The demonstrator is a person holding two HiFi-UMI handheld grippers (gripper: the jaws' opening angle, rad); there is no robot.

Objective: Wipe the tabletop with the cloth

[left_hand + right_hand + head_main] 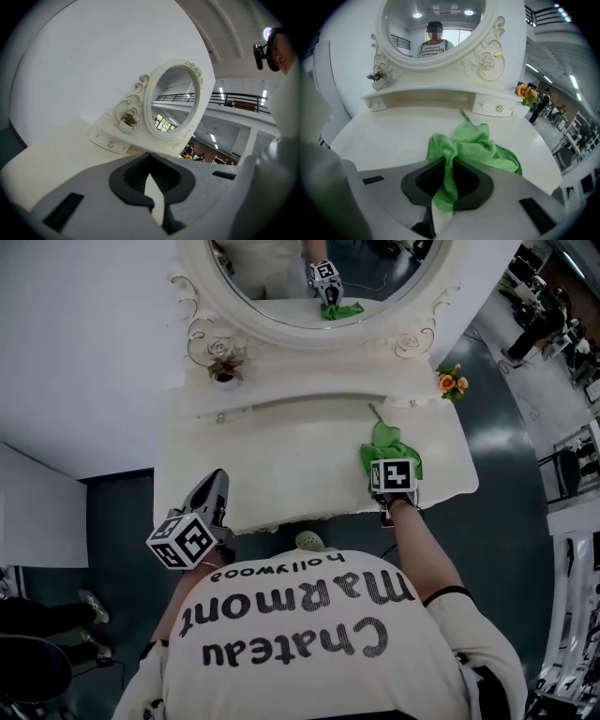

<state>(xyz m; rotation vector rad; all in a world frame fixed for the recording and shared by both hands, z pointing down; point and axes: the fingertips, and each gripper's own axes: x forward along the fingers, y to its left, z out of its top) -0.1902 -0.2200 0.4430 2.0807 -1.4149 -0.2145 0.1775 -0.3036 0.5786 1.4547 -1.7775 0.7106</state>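
A green cloth (389, 448) lies bunched on the right part of the white tabletop (281, 456), close to the front edge. My right gripper (392, 467) is shut on its near fold. In the right gripper view the cloth (476, 147) runs down between the dark pads, and the right gripper (446, 190) pinches it there, the rest spread on the tabletop (389, 136). My left gripper (216, 486) hovers at the table's front left edge, away from the cloth. In its own view the left gripper (152, 194) is shut with nothing in it.
An ornate oval mirror (319, 282) stands on a raised shelf with small drawers (494, 107) at the back. A small potted plant (223, 367) sits on the shelf's left, orange flowers (452, 382) at its right end. Dark floor surrounds the table.
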